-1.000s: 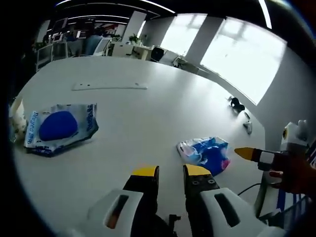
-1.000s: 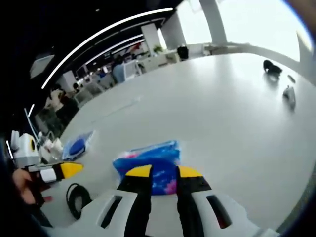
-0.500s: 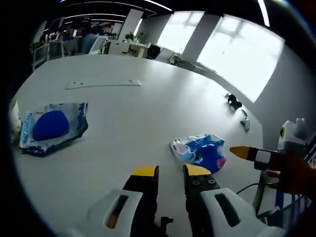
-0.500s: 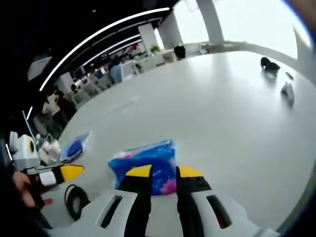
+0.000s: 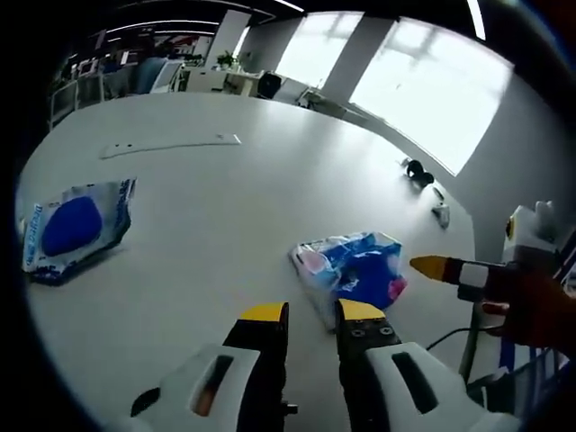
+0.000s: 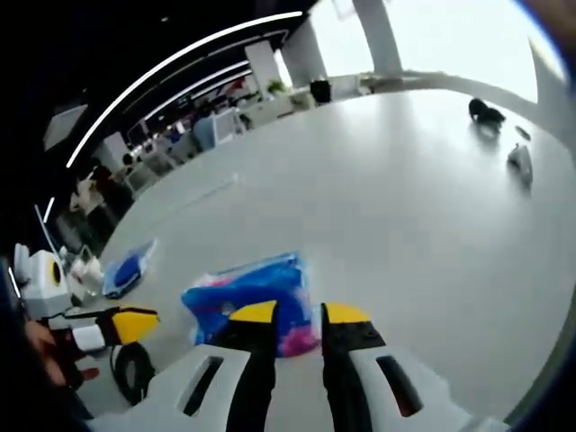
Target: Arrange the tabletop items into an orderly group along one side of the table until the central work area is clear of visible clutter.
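Observation:
A crumpled blue and pink packet [image 5: 349, 270] lies on the white table [image 5: 225, 198], just beyond and to the right of my left gripper [image 5: 312, 312]. That gripper is shut and holds nothing. In the right gripper view the same packet [image 6: 245, 290] sits directly ahead of my right gripper [image 6: 300, 312], partly hidden behind its shut jaws; whether they touch it I cannot tell. A flat blue wipes pack [image 5: 67, 225] lies at the far left and is small in the right gripper view [image 6: 126, 267]. A yellow fingertip [image 5: 436, 267] of the right gripper enters from the right, held by a hand [image 5: 531, 310].
A thin white strip [image 5: 166, 144] lies further back on the table. A black object [image 5: 414, 169] and a small grey-white thing [image 5: 439, 214] sit near the far right edge. A black cable coil [image 6: 135, 369] lies at the near edge. Desks and chairs stand behind.
Both views have shifted: the left one has turned right, pushing the wipes pack toward its left edge, and the right one now looks more down at the packet. Both grippers' jaws stay as they were.

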A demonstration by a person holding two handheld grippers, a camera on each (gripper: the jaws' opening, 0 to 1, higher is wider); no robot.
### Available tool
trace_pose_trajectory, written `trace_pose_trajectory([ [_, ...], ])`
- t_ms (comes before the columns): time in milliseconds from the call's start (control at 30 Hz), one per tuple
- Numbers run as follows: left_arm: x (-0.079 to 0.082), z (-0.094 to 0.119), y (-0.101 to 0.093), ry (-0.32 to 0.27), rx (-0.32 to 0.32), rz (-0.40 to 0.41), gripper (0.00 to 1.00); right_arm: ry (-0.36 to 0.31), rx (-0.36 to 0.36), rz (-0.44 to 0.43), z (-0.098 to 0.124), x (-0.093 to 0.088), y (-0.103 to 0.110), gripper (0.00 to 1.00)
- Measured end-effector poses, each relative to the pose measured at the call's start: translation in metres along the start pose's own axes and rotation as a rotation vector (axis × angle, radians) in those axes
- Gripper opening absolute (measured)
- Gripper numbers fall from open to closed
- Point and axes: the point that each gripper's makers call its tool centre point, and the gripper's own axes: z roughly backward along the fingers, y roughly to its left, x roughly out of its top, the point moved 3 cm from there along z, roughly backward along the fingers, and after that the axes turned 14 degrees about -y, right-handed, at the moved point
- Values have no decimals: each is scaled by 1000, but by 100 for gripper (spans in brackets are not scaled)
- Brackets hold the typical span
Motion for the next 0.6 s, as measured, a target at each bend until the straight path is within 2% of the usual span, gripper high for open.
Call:
trace_pose_trajectory([
  [600,-10,-19,-14,37,-33,-14,19,18,4,11,-10,-3,-4,15],
])
